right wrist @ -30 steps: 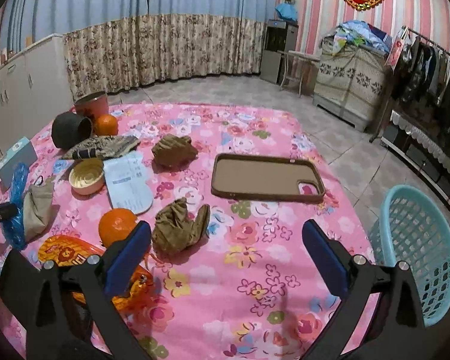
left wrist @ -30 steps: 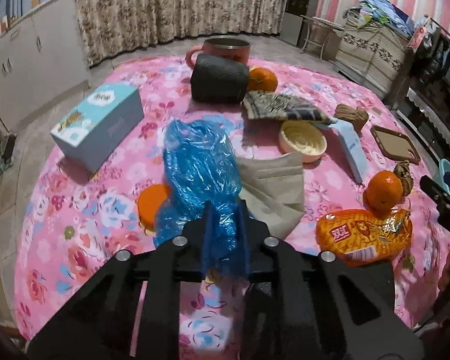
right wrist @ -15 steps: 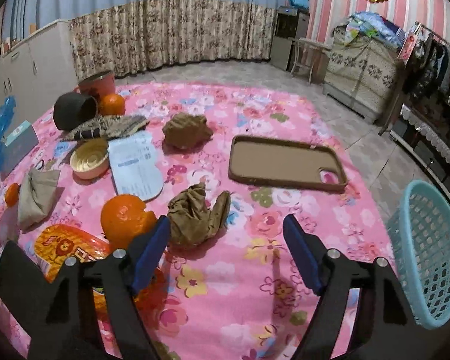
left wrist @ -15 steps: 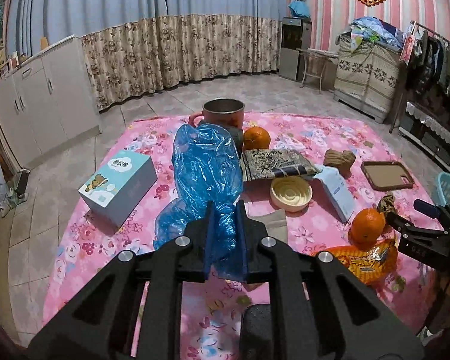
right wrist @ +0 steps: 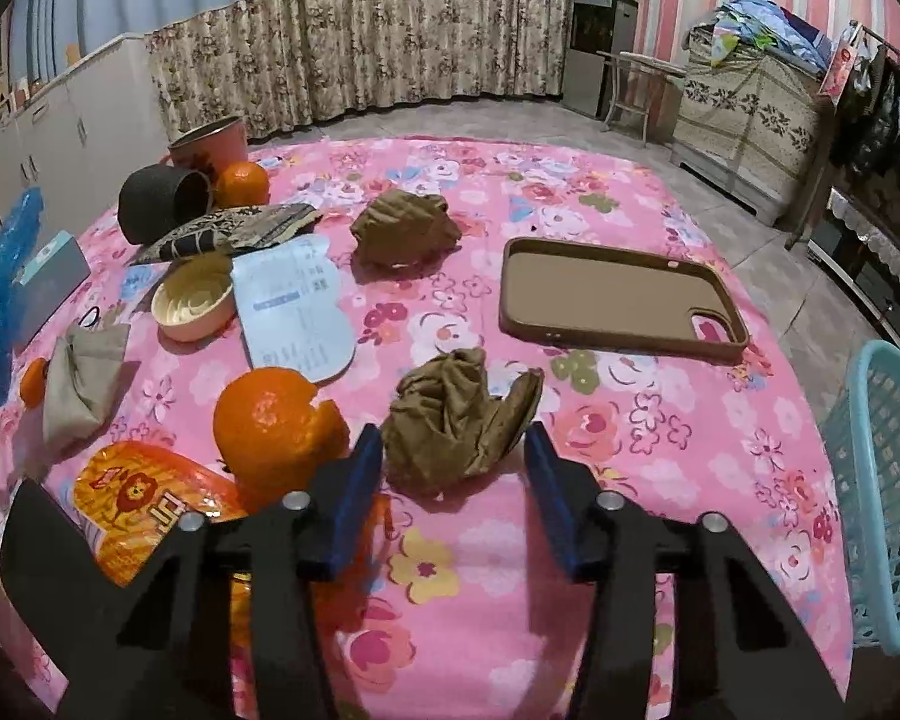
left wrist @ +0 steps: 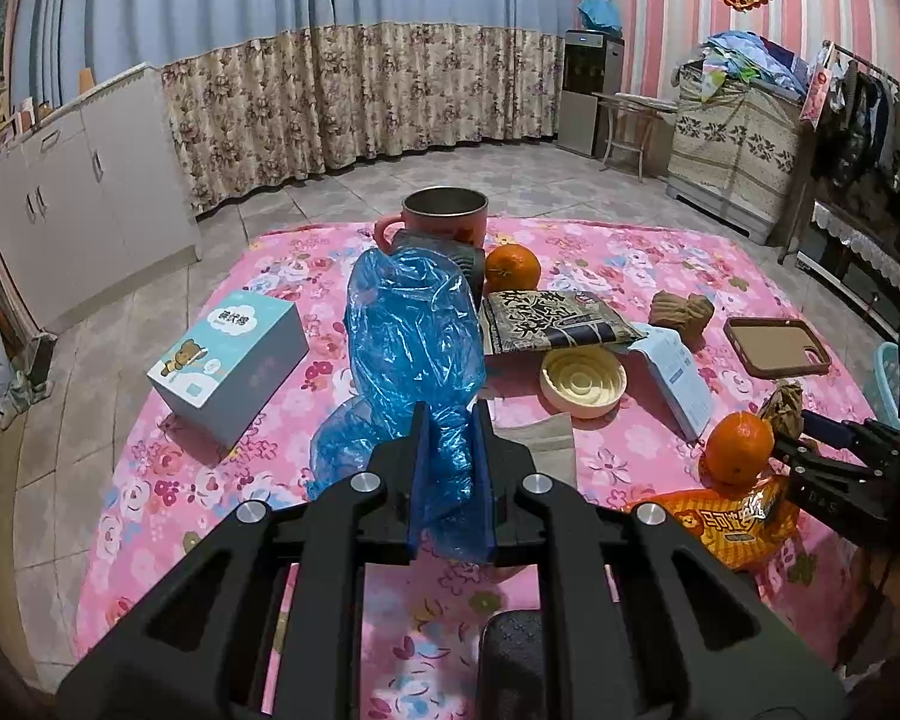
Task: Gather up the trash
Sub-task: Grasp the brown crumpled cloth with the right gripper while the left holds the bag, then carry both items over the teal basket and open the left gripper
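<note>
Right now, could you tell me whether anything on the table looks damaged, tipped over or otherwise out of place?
Yes. The dark cup lies on its side beside the upright pink mug. The orange nearest the right gripper has a chunk of peel missing. Two crumpled brown paper wads sit loose on the pink cloth.

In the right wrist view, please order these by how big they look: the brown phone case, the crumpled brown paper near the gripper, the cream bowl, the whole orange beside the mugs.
1. brown phone case
2. crumpled brown paper, though nearness to the camera enlarges it
3. cream bowl
4. whole orange, farthest away, so its real size is unsure
</note>
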`<state>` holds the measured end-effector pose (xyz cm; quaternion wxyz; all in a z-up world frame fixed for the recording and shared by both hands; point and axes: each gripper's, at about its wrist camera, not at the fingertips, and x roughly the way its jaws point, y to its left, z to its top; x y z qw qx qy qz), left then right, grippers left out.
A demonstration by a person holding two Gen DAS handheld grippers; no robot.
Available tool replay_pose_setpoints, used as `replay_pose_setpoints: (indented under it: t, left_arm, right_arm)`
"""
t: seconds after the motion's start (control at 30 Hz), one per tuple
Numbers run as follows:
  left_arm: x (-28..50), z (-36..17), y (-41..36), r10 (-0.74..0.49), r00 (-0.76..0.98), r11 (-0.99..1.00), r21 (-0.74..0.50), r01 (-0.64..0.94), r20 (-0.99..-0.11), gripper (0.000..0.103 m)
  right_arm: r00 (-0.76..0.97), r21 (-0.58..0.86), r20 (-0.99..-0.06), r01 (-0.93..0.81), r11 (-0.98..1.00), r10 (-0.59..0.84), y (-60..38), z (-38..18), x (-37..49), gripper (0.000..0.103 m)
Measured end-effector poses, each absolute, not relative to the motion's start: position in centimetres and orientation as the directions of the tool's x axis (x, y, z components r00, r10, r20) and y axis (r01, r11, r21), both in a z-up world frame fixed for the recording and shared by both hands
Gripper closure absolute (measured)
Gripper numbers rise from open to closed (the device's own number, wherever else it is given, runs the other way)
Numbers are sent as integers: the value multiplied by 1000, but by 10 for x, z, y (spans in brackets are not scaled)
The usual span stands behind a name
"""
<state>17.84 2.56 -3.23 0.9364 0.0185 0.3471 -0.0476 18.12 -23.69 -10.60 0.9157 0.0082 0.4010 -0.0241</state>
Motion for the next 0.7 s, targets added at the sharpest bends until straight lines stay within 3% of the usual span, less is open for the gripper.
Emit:
replay_pose_setpoints:
  t: [0.37,0.7]
  left_arm:
    - [169,-24,22,-93,778,994,-14,108,-621,91]
    - [129,17,-49,-200,826,971,2,237,-527,91]
  right_arm:
    - [776,-7,-626,97,995,-80,-254,-63,139,61]
    - [861,-10,-480,187,982,-168,-310,4,61,61]
